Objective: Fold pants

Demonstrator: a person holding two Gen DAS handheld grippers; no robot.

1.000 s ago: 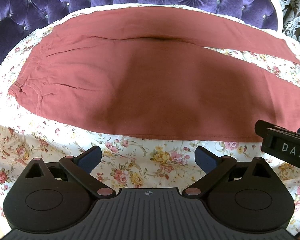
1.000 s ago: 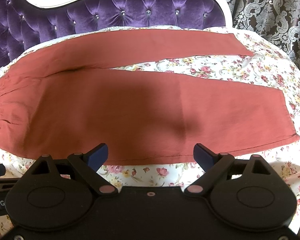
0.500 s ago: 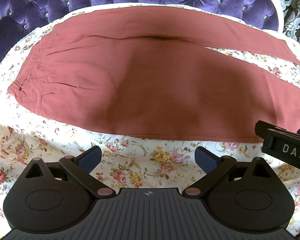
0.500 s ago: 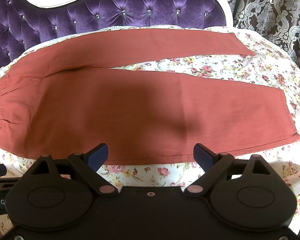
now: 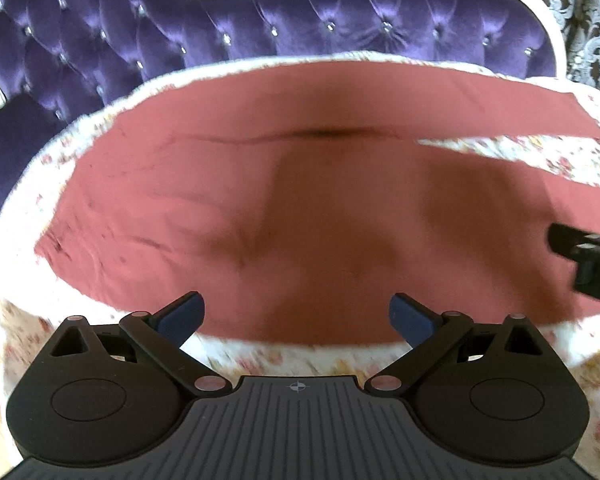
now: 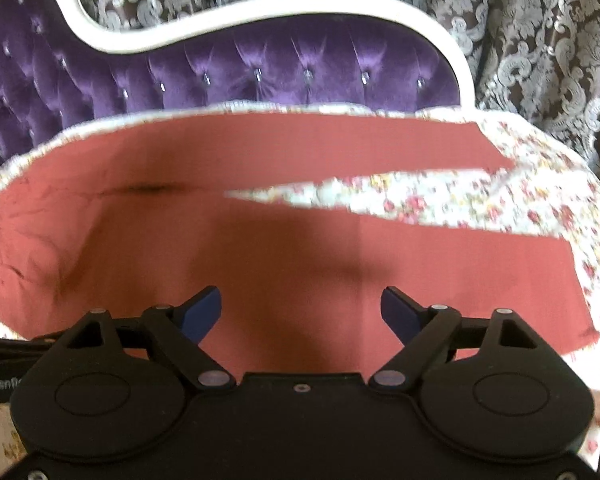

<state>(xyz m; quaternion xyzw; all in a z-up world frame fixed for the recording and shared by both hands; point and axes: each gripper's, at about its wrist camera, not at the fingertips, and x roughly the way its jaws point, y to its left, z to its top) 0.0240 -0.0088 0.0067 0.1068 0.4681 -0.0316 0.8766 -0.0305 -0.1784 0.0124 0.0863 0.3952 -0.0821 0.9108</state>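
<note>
Rust-red pants (image 5: 300,208) lie flat on a floral sheet, waistband to the left, two legs spreading apart to the right. They also show in the right wrist view (image 6: 300,264). My left gripper (image 5: 296,316) is open and empty, low over the near edge of the pants close to the waist end. My right gripper (image 6: 300,314) is open and empty over the near leg; it also shows at the right edge of the left wrist view (image 5: 588,256). Both views are motion-blurred.
The floral sheet (image 6: 440,196) covers the bed and shows between the legs. A purple tufted headboard (image 5: 260,32) with a white frame (image 6: 260,16) stands behind. Patterned curtains (image 6: 540,40) hang at the back right.
Both grippers have moved forward toward the pants and tilted up, so the headboard fills more of each view. Their fingertips now overlap the near edge of the pants. Jaws stay open.
</note>
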